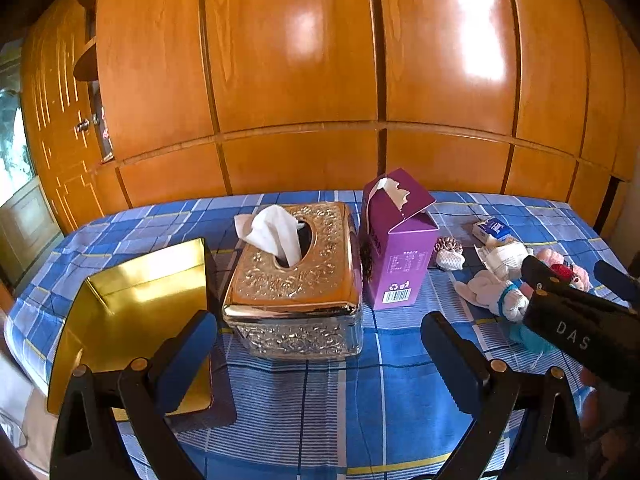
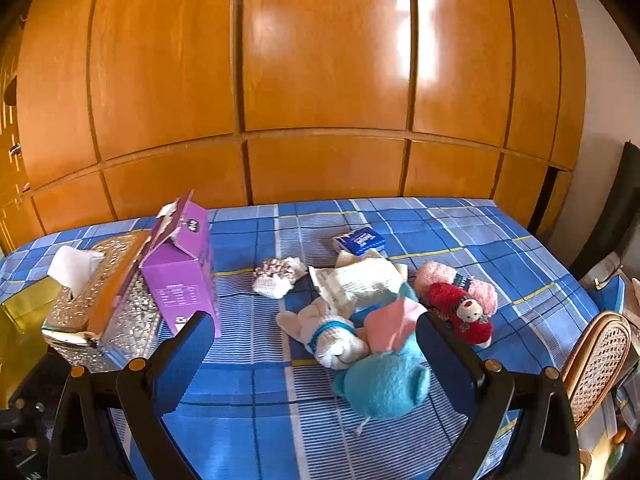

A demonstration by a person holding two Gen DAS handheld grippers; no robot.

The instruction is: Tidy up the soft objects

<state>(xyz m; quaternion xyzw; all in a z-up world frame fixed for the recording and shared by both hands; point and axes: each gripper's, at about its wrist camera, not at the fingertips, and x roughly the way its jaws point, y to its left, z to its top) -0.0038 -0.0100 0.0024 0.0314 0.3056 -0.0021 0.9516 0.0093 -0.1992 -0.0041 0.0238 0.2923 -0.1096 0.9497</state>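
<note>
My left gripper (image 1: 320, 356) hangs with its fingers spread wide and nothing between them, low in the frame in front of the embossed metal tissue box (image 1: 294, 280) at the centre of the left wrist view. A white tissue (image 1: 272, 232) stands out of its slot. The gold tray (image 1: 132, 320) lies at lower left, touching nothing I hold, and the purple carton (image 1: 394, 248) stands just right of the tissue box, its torn top open.

My right gripper (image 2: 316, 356) is also spread and empty, over the checked blue cloth (image 2: 248, 392). The soft things lie in a heap at the centre right of that view: a turquoise plush (image 2: 384, 392) lowest, a white plush (image 2: 332, 336) with a blue collar, a pink cloth (image 2: 392, 320), a red plush (image 2: 460, 312) against a pink roll (image 2: 440, 276). Above them lies crumpled white packaging (image 2: 360, 284), possibly a wipes packet, and a small blue tissue pack (image 2: 362, 240).
</note>
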